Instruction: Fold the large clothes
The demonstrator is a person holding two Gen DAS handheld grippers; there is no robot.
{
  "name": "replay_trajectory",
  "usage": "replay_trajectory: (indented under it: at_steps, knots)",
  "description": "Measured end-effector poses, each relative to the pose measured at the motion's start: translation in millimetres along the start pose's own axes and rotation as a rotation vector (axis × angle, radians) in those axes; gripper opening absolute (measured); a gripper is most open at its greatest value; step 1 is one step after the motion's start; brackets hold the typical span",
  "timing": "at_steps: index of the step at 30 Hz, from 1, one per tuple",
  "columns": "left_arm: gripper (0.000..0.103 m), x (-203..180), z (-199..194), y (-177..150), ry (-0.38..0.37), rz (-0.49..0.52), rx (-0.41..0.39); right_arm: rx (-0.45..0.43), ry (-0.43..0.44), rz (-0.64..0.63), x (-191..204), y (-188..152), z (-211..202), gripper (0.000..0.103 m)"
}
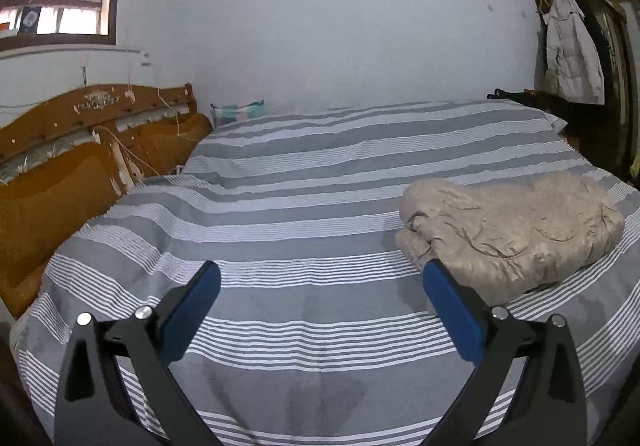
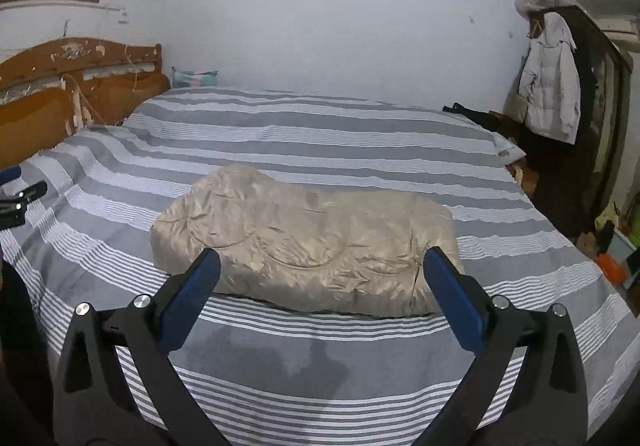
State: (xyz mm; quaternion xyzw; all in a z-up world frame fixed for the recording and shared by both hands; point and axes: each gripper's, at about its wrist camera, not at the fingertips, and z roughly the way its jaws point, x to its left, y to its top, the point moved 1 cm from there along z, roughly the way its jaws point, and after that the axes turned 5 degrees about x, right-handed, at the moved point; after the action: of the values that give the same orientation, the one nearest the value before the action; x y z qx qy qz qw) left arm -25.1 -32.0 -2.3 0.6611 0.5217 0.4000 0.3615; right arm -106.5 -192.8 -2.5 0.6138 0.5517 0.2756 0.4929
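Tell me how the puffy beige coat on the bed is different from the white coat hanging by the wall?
The beige coat lies bundled in a folded heap on the striped bed; the white coat hangs upright, opened out. The beige coat looks shiny and crinkled; the white coat looks matte. Both are puffy and quilted.

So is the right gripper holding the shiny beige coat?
No, the right gripper is open, and the beige coat lies folded on the striped bed.

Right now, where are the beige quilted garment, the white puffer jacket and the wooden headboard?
beige quilted garment [image 2: 308, 238]: right wrist view, middle of its folded top surface.
white puffer jacket [image 2: 550, 93]: right wrist view, its hanging front panel.
wooden headboard [image 1: 80, 149]: left wrist view, its padded brown panel.
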Motion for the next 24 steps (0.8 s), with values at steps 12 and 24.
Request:
replay_trajectory:
  at_steps: [12, 24]
  knots:
    - [0.101, 11.1, 4.1, -0.9, -0.002, -0.068, 0.016, 0.025, -0.006, 0.099, -18.8, -2.0, 7.7, 0.100]
    - [0.101, 12.3, 4.6, -1.3, 0.000, -0.072, 0.024, 0.032, -0.004, 0.101, -16.8, -2.6, 13.4, 0.100]
